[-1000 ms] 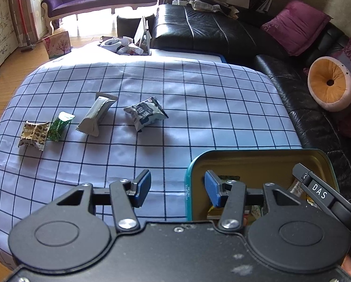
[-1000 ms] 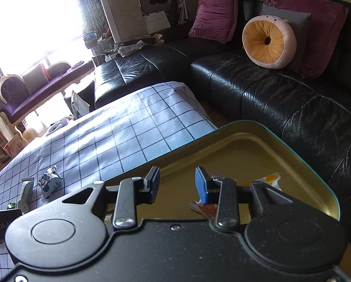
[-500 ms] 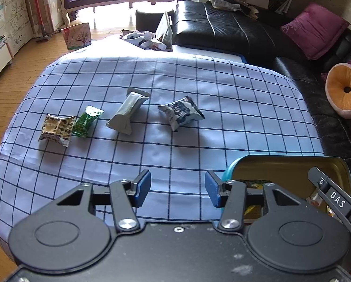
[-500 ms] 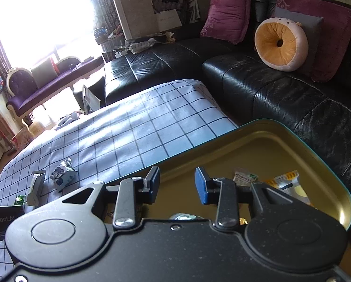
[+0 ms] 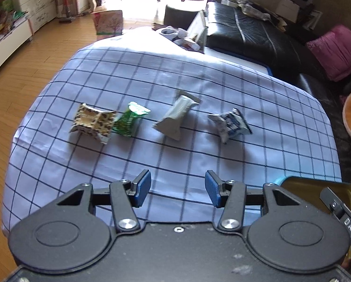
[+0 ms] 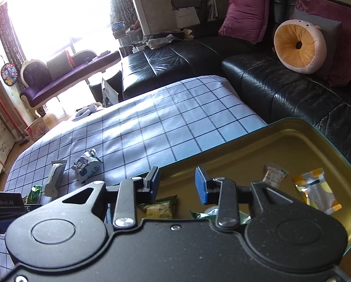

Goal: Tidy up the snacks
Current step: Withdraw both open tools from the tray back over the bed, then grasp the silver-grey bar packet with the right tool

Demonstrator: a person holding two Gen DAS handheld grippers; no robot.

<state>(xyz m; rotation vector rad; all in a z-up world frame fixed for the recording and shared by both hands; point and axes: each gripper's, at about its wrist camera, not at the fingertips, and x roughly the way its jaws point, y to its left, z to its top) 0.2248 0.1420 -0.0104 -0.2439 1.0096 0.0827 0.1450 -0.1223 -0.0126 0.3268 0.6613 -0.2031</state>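
The left gripper (image 5: 177,189) hangs over the near part of the checked cloth (image 5: 222,82) with its jaws parted and nothing between the blue pads. The right gripper (image 6: 177,185) stands likewise parted and empty, above the near wall of the gold-lined tin (image 6: 281,141), which already holds several packets, among them a yellow-and-silver sachet (image 6: 316,191) and a small white packet (image 6: 274,175). The tin sits at the near right corner of the cloth. Beyond the left gripper, four loose snacks lie in a rough row across the cloth: the blue-and-white packet (image 5: 229,124) to the right, the grey bar wrapper (image 5: 176,117) almost straight ahead, the green packet (image 5: 129,119) and the leopard-print packet (image 5: 93,123) to the left, those two touching. The grey bar wrapper's long axis runs obliquely, near end toward the left, far end toward the right. In my judgement the left gripper is the nearer to all four, facing them directly; the right gripper sees them only off to its left, well apart. A wrist roll would probably be needed to close across the bar's narrow width.
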